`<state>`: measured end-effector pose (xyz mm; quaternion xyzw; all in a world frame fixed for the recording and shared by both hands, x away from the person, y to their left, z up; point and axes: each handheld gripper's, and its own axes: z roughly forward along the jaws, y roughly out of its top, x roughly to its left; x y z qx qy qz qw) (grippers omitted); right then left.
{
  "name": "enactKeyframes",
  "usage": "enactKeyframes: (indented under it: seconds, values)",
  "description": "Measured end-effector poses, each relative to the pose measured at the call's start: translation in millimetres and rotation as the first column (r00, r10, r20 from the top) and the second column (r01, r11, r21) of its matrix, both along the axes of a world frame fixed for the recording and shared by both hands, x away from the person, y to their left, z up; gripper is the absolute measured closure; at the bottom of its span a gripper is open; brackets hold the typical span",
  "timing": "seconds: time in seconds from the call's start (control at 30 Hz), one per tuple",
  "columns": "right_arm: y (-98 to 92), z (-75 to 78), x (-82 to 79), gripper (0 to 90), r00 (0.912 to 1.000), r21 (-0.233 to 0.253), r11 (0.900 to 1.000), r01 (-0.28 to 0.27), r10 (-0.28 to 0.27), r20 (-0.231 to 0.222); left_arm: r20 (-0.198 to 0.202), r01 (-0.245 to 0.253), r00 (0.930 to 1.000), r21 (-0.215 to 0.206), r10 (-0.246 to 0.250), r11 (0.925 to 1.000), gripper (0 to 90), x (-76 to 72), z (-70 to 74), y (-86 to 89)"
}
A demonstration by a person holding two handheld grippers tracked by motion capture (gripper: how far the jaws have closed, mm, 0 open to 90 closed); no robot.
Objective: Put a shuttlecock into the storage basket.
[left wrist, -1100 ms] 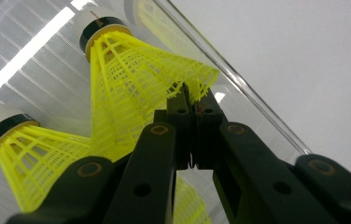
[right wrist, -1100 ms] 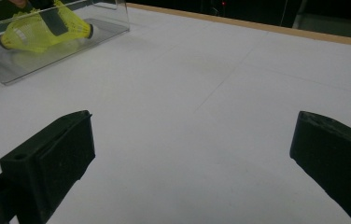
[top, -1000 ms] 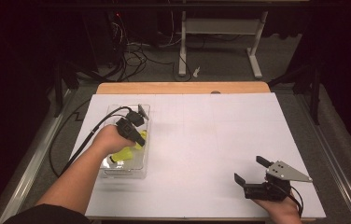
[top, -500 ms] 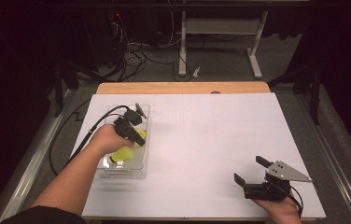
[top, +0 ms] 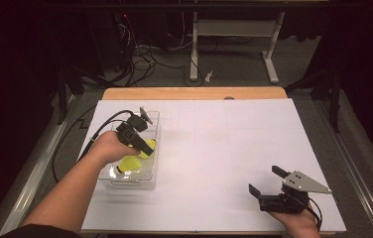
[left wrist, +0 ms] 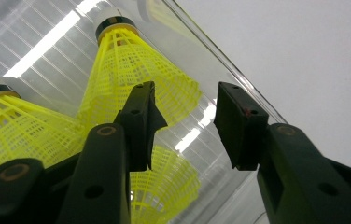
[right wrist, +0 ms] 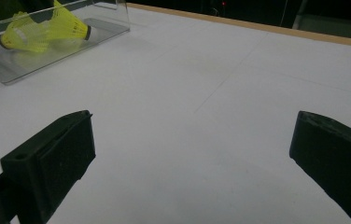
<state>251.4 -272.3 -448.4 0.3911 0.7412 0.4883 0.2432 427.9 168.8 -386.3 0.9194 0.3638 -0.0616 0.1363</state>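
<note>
left gripper over the box of yellow shuttlecocks, right gripper at rest

at the left of the high view, a clear plastic box [top: 151, 174] is seen on the white table cover [top: 214, 148], close to its left edge. yellow shuttlecocks [top: 130, 162] are lying inside the box. the left gripper [top: 146, 145] is held above the box by the left hand [top: 106, 147], and it is pointed down into it. in the left gripper view its jaws are seen apart with a gap between them, and nothing is grasped. the left jaw is placed in front of the skirt of one shuttlecock [left wrist: 136, 74]; whether it is touching the skirt cannot be told. a second shuttlecock [left wrist: 19, 130] is seen at the left of that view, and the skirt of a third one [left wrist: 164, 184] lower down. the clear wall of the box [left wrist: 220, 65] is passing behind the right jaw.

at the right, well apart from the box, the right gripper [top: 266, 181] is held by the right hand [top: 296, 220] near the front edge of the table. its jaws are wide apart and empty, with only the white cover [right wrist: 201, 116] between them. in the right gripper view the box [right wrist: 117, 14] with shuttlecocks [right wrist: 47, 28] is seen far off, at the upper left.
</note>
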Motion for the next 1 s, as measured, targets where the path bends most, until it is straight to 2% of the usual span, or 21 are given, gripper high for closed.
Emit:
enactKeyframes:
  seconds: [0.23,0.33,0.43,0.7,0.87,0.93,1.0]
  values:
    - [1.1,0.0,-0.3,0.6,1.0,-0.001,1.0,-0.001,0.001,-0.001,0.018,-0.017,0.9997,-0.002,0.017,0.9999,50.7,-6.2,9.4,6.1]
    - [1.1,-0.1,-0.2,0.6,1.0,-0.002,1.0,0.001,-0.001,-0.003,0.01,-0.011,0.9999,0.005,0.011,0.9999,47.3,-9.6,12.7,8.8]
    - [1.1,0.1,-0.2,0.6,1.0,-0.002,1.0,0.001,-0.001,-0.001,0.021,-0.01,0.9997,0.011,0.01,0.9999,44.3,-14.4,15.6,11.5]
    - [1.6,0.6,-0.9,0.6,1.0,-0.005,1.0,0.0,0.0,0.001,0.007,-0.021,0.9998,-0.013,0.021,0.9997,35.6,-22.9,21.6,25.6]
    - [0.8,1.5,-1.5,0.6,1.0,0.0,1.0,0.004,-0.004,0.003,-0.005,-0.05,0.9987,-0.023,0.05,0.9985,29.5,-25.9,20.0,34.7]
    - [0.4,1.7,-1.6,0.6,1.0,0.001,1.0,0.005,-0.005,0.004,-0.011,-0.067,0.9977,-0.047,0.067,0.9966,28.8,-27.3,19.1,39.3]
    - [0.0,2.0,-1.8,0.6,1.0,0.0,1.0,0.006,-0.006,0.007,-0.01,-0.076,0.9971,-0.043,0.076,0.9962,27.8,-29.1,18.2,42.0]
